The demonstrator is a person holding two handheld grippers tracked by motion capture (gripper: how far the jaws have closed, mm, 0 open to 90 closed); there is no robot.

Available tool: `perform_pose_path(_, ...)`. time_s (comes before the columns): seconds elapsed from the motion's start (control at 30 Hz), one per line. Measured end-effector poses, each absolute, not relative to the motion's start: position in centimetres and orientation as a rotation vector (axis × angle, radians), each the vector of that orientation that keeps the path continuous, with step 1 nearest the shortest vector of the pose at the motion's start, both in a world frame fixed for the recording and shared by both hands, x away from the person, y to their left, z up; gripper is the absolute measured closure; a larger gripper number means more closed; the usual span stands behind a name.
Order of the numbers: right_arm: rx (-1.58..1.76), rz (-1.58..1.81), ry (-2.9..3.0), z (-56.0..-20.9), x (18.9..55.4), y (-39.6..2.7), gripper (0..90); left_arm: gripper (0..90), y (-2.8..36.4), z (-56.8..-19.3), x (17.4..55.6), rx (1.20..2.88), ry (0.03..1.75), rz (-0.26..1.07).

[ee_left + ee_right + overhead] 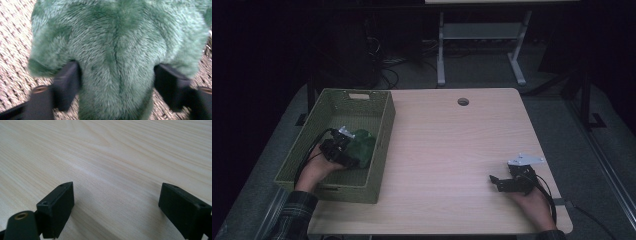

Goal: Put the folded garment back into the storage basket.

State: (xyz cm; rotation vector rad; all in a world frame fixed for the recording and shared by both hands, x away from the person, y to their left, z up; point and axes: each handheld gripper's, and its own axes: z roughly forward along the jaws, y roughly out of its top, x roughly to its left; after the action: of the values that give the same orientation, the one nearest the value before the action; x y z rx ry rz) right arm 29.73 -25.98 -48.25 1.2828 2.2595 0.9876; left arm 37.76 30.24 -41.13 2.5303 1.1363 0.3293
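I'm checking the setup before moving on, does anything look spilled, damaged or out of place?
Nothing stands out. The green plush toy lies inside the woven basket, between the spread jaws of the left gripper. The right gripper rests open on the wooden table.

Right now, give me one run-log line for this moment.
left tongs: wide apart around green plush, inside basket | right tongs: open, empty, over table
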Motion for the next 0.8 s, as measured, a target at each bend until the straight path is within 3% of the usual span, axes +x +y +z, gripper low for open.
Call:
perform_pose_path(0.07, 1.282, 0.987, 2.26, -48.2, 29.7, -26.0, 12.7, 12.8, 30.3, -41.1, 37.8, 2.527, 1.136, 0.333)
perform_pose_path(0.8, 1.28, 0.986, 2.261, -48.2, 29.7, -26.0, 12.7, 13.6, 31.1, -35.5, 37.0, 2.391, 1.102, 0.344)
